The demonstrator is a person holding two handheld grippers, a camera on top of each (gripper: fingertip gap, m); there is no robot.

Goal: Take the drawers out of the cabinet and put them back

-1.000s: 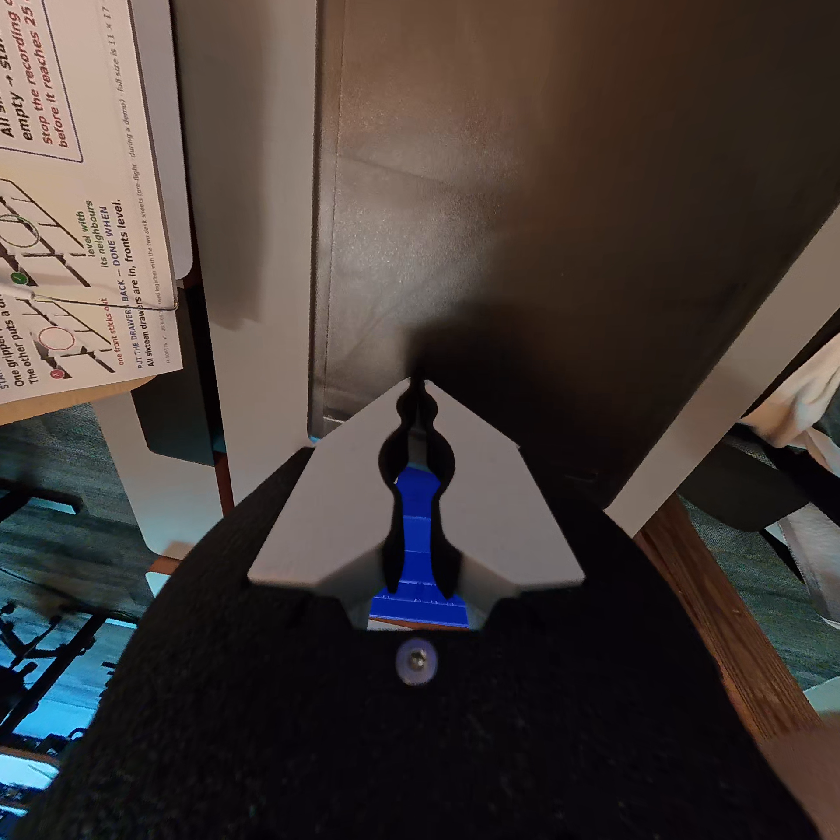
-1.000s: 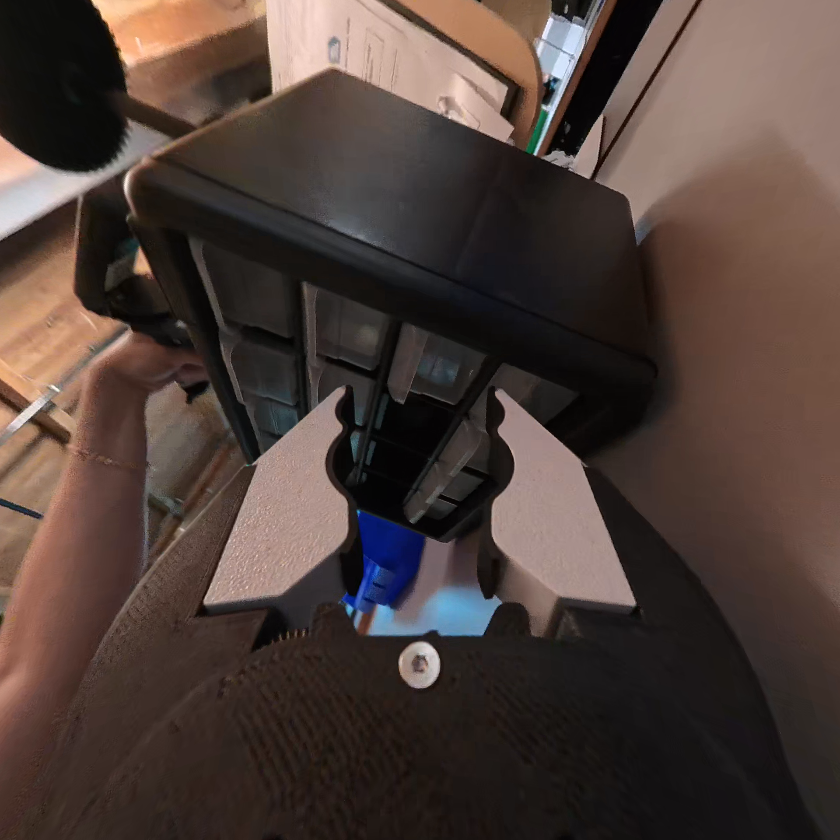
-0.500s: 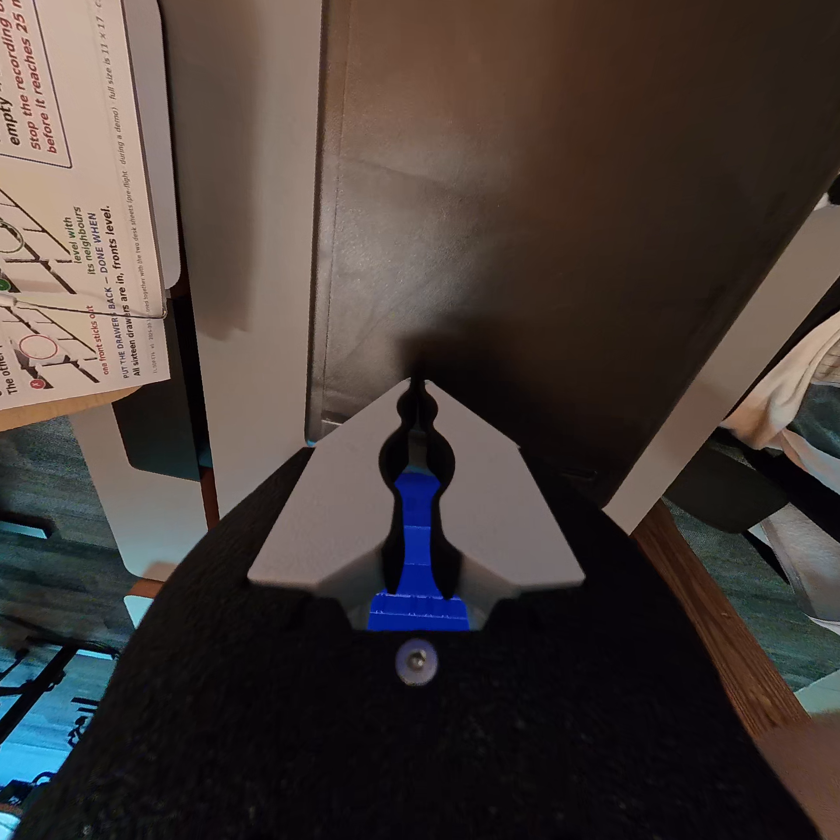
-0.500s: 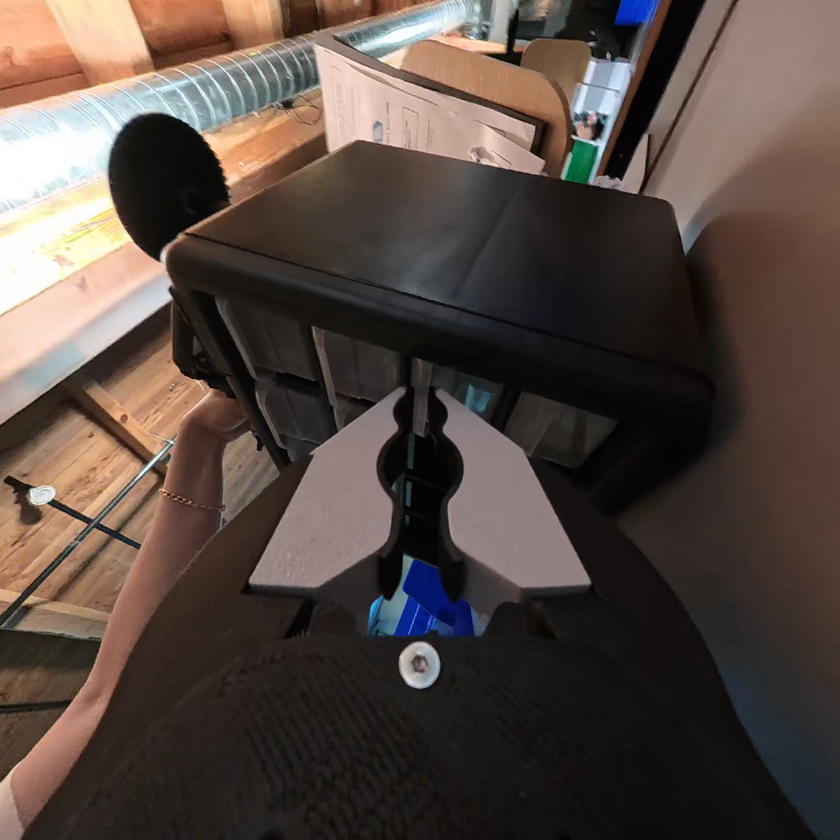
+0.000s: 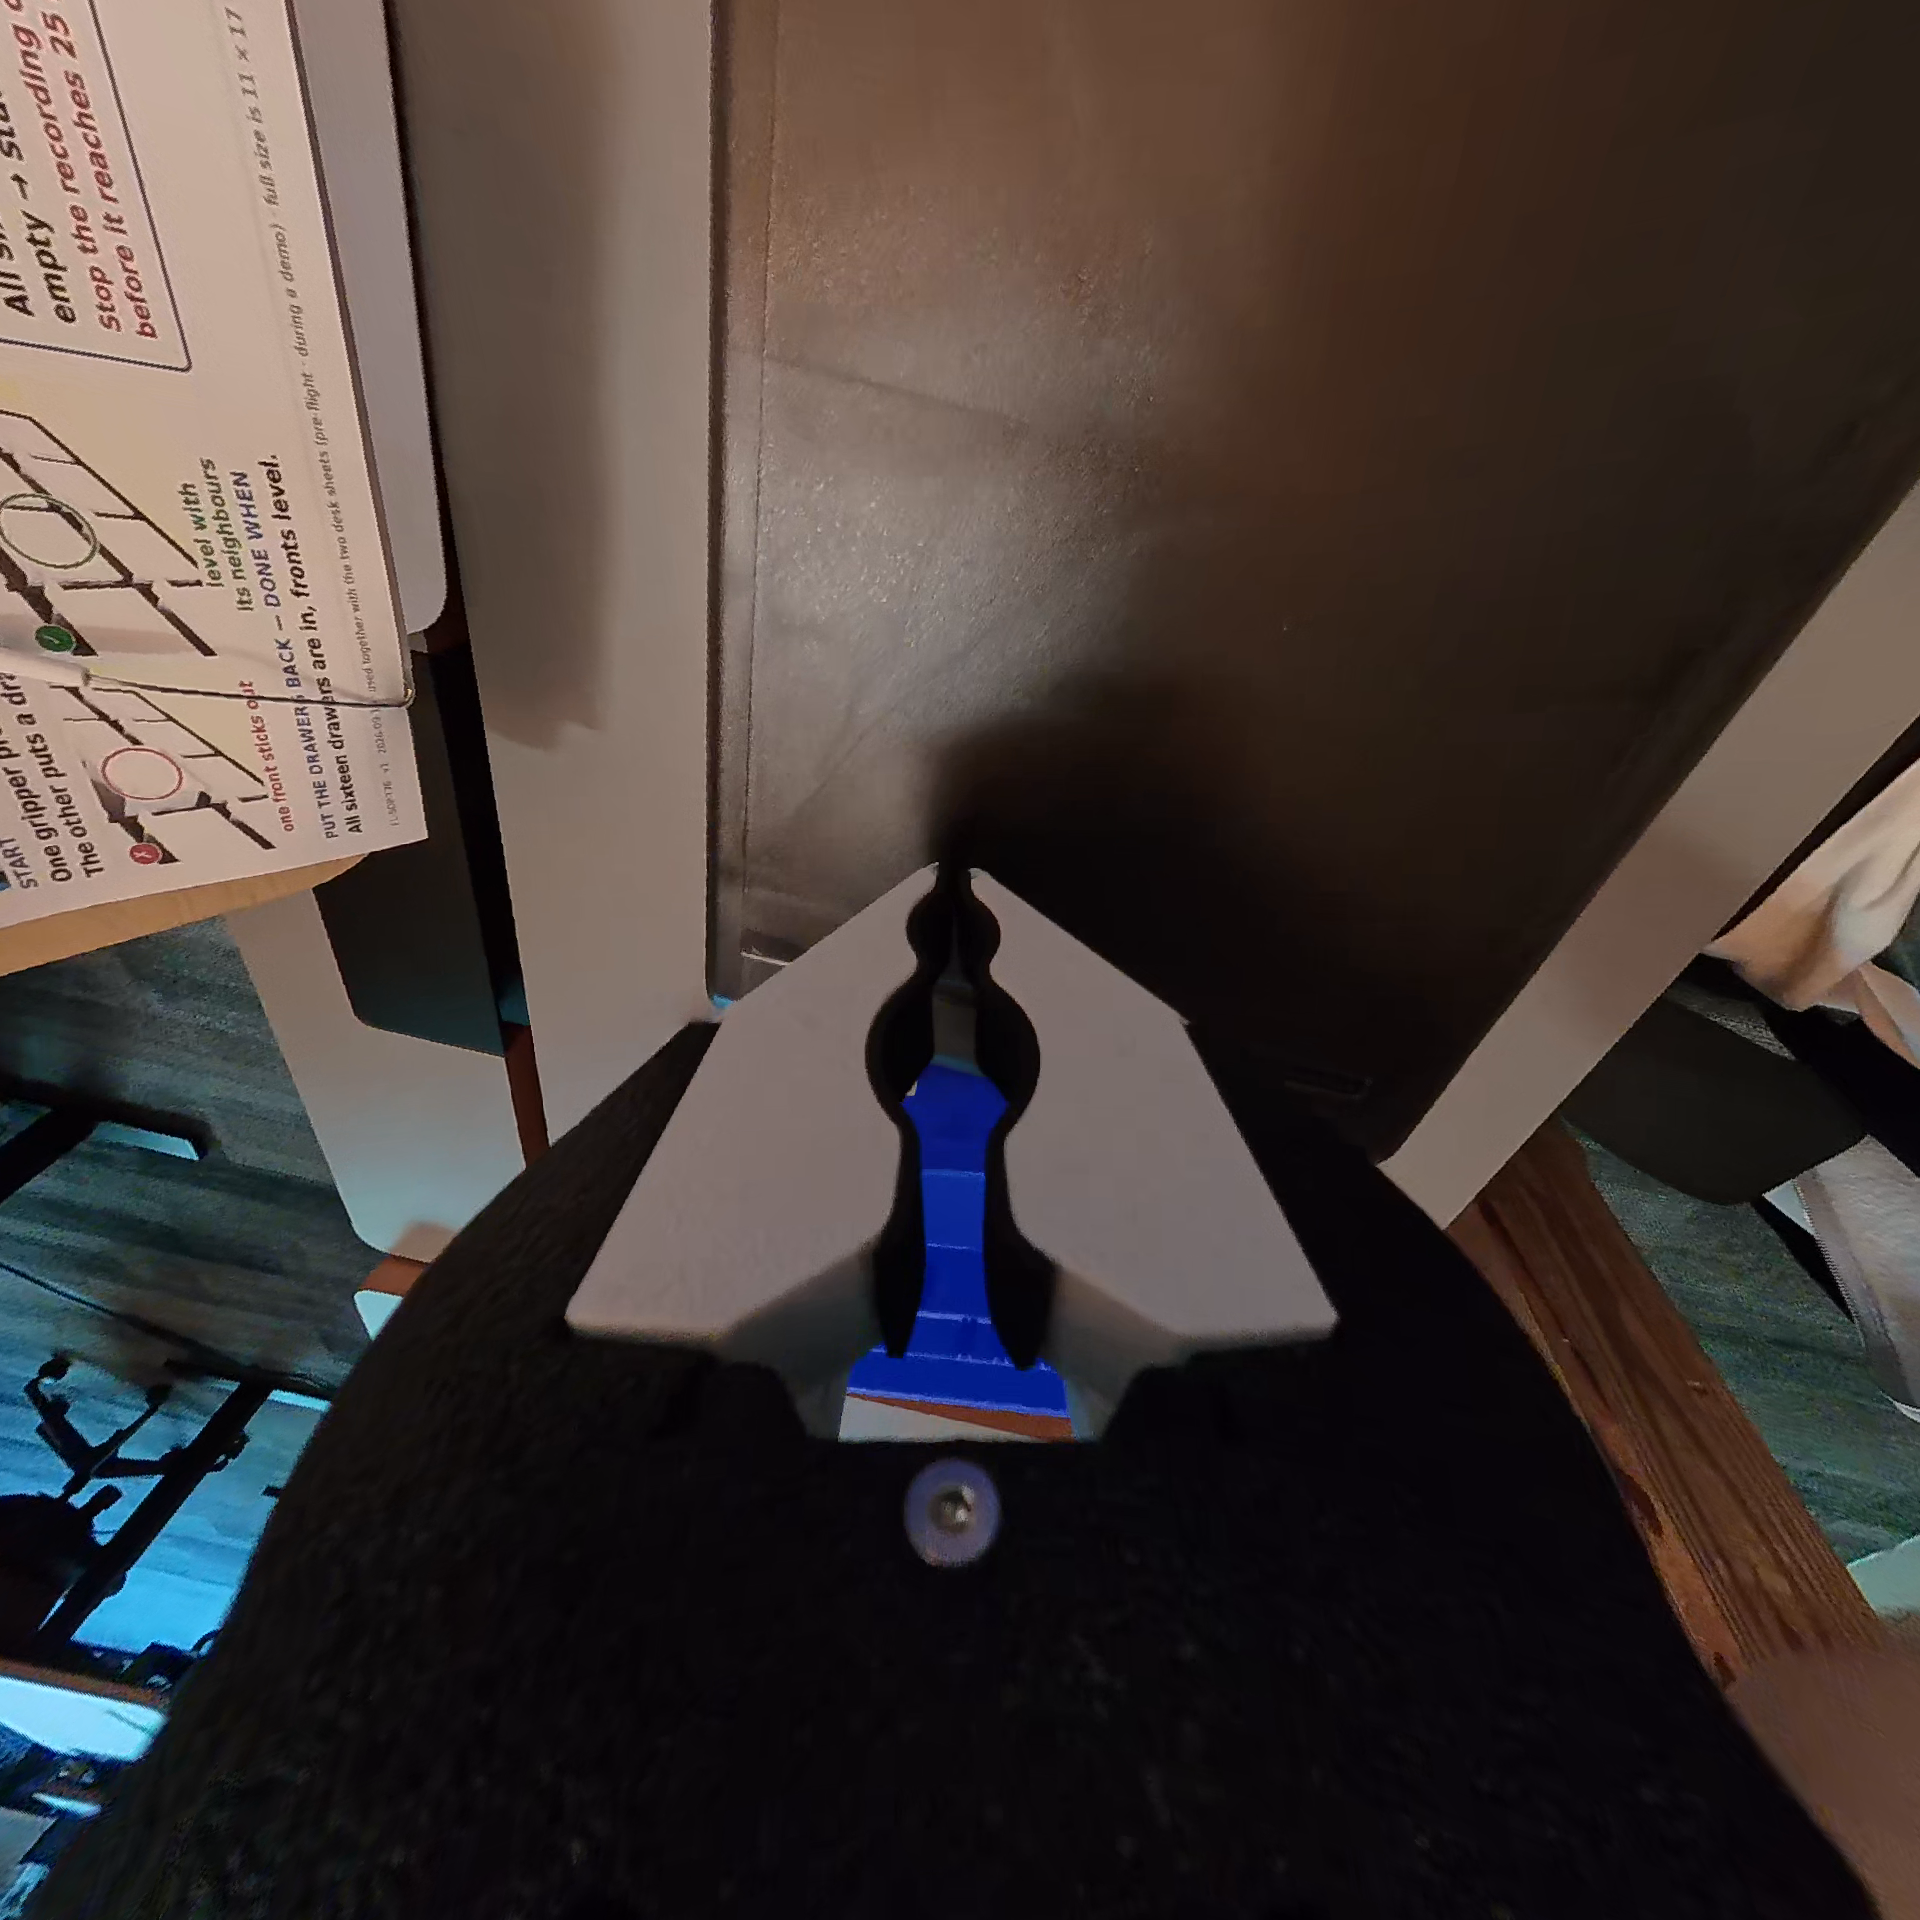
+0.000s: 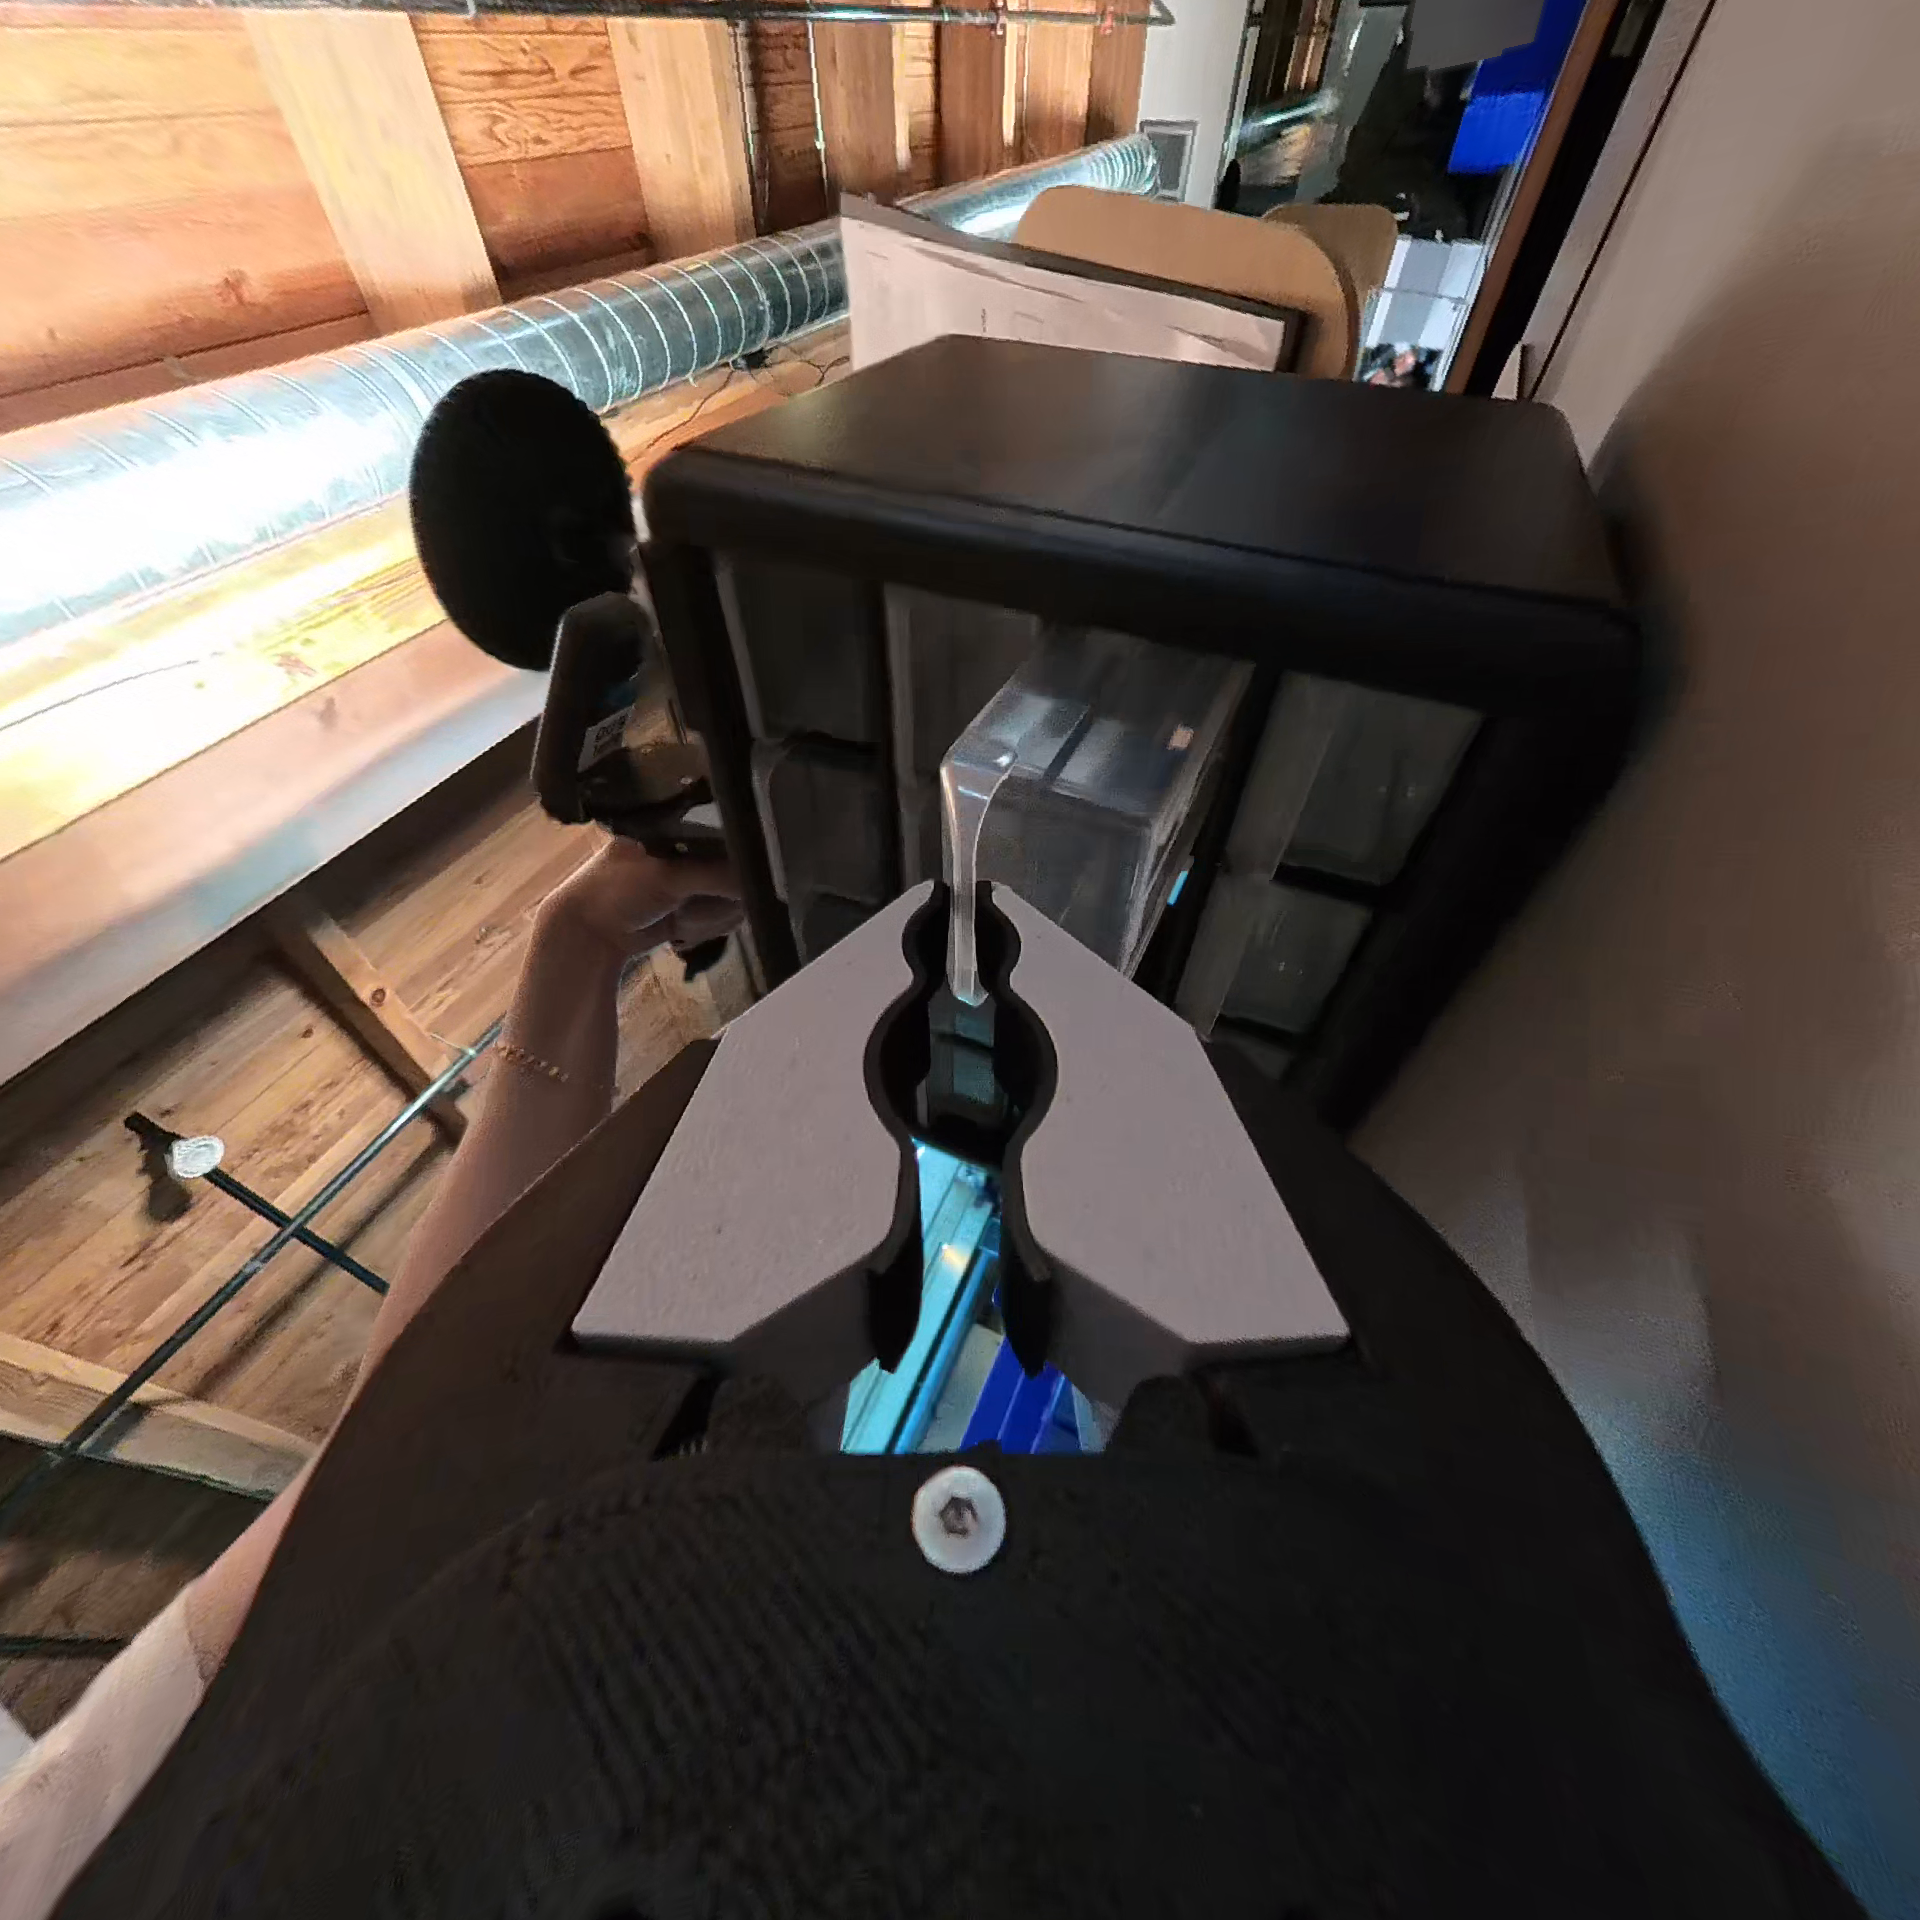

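The black drawer cabinet (image 6: 1143,457) stands with its front toward my right gripper. Its front holds several clear drawers. One clear drawer (image 6: 1091,790) in the middle sticks partway out of its slot. My right gripper (image 6: 966,896) is shut on that drawer's clear handle tab (image 6: 964,935). My left gripper (image 5: 954,878) is shut and empty, its tips against the cabinet's dark side panel (image 5: 1247,520). In the right wrist view its black housing (image 6: 520,520) shows at the cabinet's left side, held by a hand (image 6: 623,914).
A white panel (image 5: 582,416) and a printed instruction sheet (image 5: 156,520) stand left of the cabinet's side. A wooden table edge (image 5: 1662,1403) runs at lower right. A pale wall (image 6: 1766,727) lies close to the cabinet's right. A metal duct (image 6: 416,416) runs behind.
My right gripper was open in front of the drawers, then shut on a handle tab and drew that drawer partway out. My left gripper stayed pressed against the cabinet's side.
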